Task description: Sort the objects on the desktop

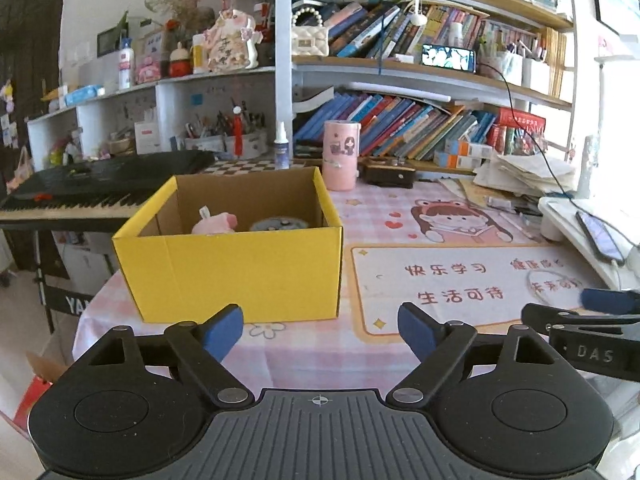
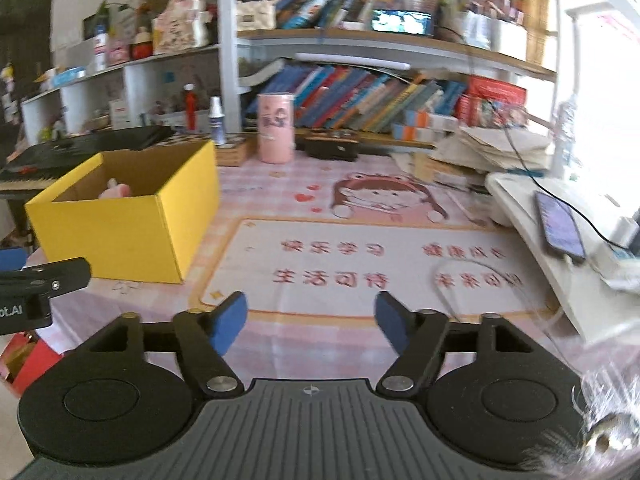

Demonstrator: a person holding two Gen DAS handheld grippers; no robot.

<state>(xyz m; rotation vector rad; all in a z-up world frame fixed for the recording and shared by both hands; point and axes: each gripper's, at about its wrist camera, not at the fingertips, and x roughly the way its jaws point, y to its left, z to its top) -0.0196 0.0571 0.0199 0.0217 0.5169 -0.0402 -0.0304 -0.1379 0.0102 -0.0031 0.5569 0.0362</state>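
Left wrist view, progress: your open yellow cardboard box (image 1: 236, 264) already holds a pink plush toy (image 1: 214, 222) and a round grey-blue item (image 1: 280, 225); I judge the sorting mostly done, since the pink cartoon-printed mat (image 1: 460, 280) on the bench (image 1: 320, 356) ahead of you shows only a thin loop of pale wire (image 1: 540, 276) lying loose.
Left wrist view, what is left: a pink cylindrical pen holder (image 1: 340, 156) and a small white spray bottle (image 1: 282, 146) stand behind the box; whether they belong to the job you cannot tell from here.
Left wrist view, pose: your left claw (image 1: 320, 330) stands wide apart with nothing between its blue pads (image 1: 222, 330), tilted down at the bench, just in front of the box's near wall. The right claw (image 1: 600, 312) shows at the right edge, close beside.

Right wrist view, progress: the box (image 2: 120, 220) sits to the left, the plush (image 2: 116, 191) peeking over its rim.
Right wrist view, pose: your right claw (image 2: 312, 322) is spread and empty, aimed down over the printed mat (image 2: 360, 260), with the wire loop (image 2: 460, 280) near its right finger.
Right wrist view, neighbour: the left claw (image 2: 40, 276) juts in at the left edge, near the box's corner.
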